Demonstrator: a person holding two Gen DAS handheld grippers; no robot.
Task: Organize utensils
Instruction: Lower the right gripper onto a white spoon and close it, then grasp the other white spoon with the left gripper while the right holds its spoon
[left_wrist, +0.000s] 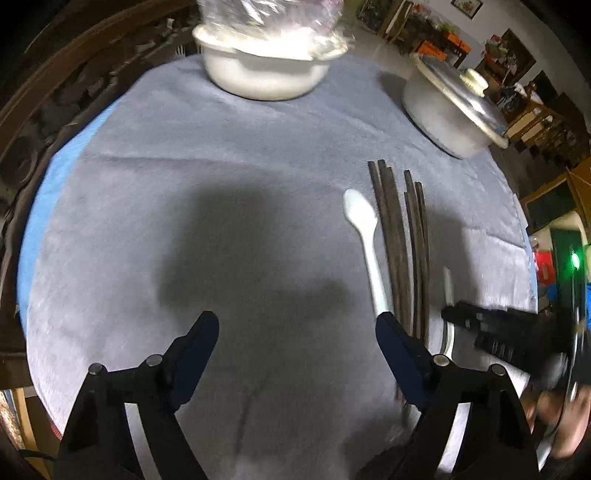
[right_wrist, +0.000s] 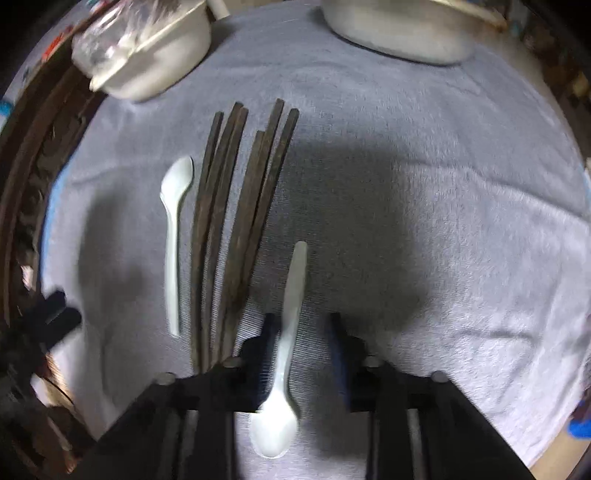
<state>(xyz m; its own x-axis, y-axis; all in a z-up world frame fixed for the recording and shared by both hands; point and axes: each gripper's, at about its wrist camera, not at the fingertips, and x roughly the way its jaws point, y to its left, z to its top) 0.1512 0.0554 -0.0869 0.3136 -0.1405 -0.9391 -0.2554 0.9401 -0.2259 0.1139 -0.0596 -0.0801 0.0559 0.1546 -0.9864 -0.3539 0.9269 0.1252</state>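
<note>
The dark wooden chopsticks (right_wrist: 236, 221) and one white plastic spoon (right_wrist: 173, 243) already lie side by side. The narrow right tongs (right_wrist: 301, 350) straddle a second white spoon (right_wrist: 288, 332), not visibly pressed; the left tongs (left_wrist: 295, 343) are wide, empty.

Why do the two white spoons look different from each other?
The spoon left of the chopsticks has its bowl pointing away from the camera; the spoon between the fingers has its bowl near the camera. The first lies alone on the grey cloth, left of the dark chopsticks; the second lies on their right, with the right gripper around its handle. Both are white and the same shape.
</note>
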